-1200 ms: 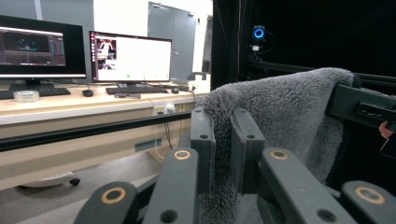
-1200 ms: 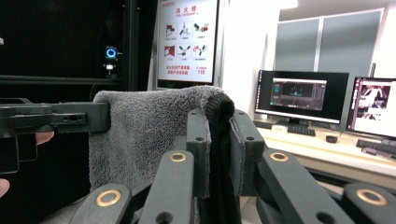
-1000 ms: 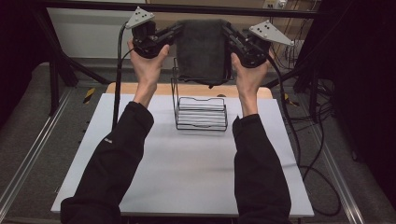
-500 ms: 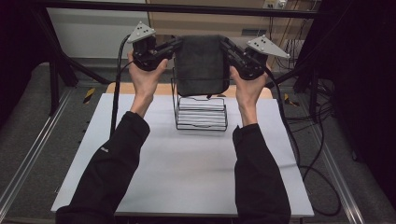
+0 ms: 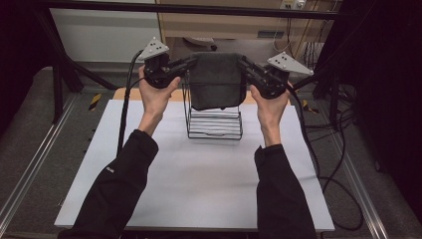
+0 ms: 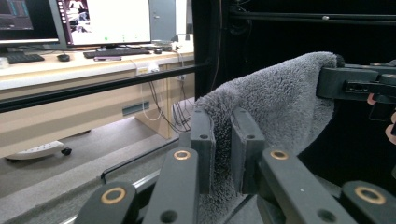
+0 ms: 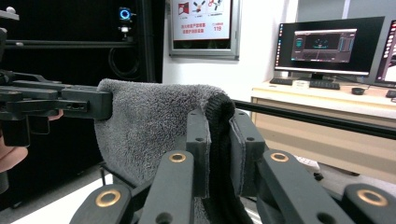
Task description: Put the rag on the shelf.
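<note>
A dark grey fluffy towel hangs stretched between my two grippers, above a black wire rack on the white table. My left gripper is shut on the towel's left top corner. In the left gripper view its jaws pinch the towel, and the other gripper holds the far corner. My right gripper is shut on the right top corner. The right gripper view shows its jaws clamped on the towel's thick edge. The towel's lower edge hides the rack's upper part.
A black frame bar crosses the far side above the table. Cables trail off the right edge. Desks with monitors stand beyond. The near half of the table holds only my forearms.
Both grippers have come down with the towel held taut between them, so it now hangs lower over the wire rack. The grips have not changed.
</note>
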A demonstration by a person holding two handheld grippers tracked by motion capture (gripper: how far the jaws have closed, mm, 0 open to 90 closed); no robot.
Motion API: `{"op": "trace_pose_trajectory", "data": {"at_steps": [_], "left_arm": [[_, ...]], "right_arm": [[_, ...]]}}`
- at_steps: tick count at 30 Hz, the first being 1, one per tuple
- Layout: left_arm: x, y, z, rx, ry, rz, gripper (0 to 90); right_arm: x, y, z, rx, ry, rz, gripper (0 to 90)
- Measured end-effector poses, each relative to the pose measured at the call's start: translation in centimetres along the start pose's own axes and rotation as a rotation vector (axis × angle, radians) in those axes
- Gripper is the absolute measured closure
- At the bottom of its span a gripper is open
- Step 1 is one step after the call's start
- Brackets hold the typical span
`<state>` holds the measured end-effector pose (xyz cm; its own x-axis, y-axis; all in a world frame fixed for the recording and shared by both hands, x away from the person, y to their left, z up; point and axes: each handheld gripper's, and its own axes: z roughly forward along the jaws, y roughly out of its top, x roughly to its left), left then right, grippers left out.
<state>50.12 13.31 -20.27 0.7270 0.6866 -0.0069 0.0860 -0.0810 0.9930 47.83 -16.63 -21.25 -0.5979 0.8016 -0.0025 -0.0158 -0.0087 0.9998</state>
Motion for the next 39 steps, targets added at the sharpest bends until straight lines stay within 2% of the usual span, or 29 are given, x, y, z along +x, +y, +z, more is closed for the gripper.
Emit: {"op": "trace_pose_trajectory", "data": {"at_steps": [9, 14, 23, 25, 30, 35, 39], "left_arm": [[-0.4, -0.9, -1.2, 0.026, -0.036, -0.012, 80.6], [-0.7, -1.6, -1.8, 0.065, -0.065, -0.021, 80.0], [-1.5, -2.6, -2.6, 0.128, -0.083, -0.016, 78.1], [-1.6, -2.7, -2.7, 0.146, -0.081, -0.003, 77.4], [-1.7, -2.2, -3.4, 0.154, -0.088, -0.009, 73.0], [-1.2, -1.0, -4.3, 0.128, -0.074, -0.051, 72.4], [-0.9, 0.0, -4.1, 0.143, -0.069, -0.079, 75.3]], "right_arm": [[0.8, -0.4, -0.8, 0.027, 0.033, -0.005, 80.1], [0.8, -1.1, -1.5, 0.052, 0.078, 0.036, 79.9], [1.1, -2.3, -2.6, 0.109, 0.117, 0.043, 79.4], [1.1, -2.5, -2.7, 0.118, 0.127, 0.039, 79.4], [1.0, -2.9, -2.8, 0.136, 0.133, 0.027, 79.4], [1.0, -3.1, -2.8, 0.144, 0.139, 0.015, 79.3], [1.2, -3.3, -2.9, 0.156, 0.14, 0.004, 79.0]]}}
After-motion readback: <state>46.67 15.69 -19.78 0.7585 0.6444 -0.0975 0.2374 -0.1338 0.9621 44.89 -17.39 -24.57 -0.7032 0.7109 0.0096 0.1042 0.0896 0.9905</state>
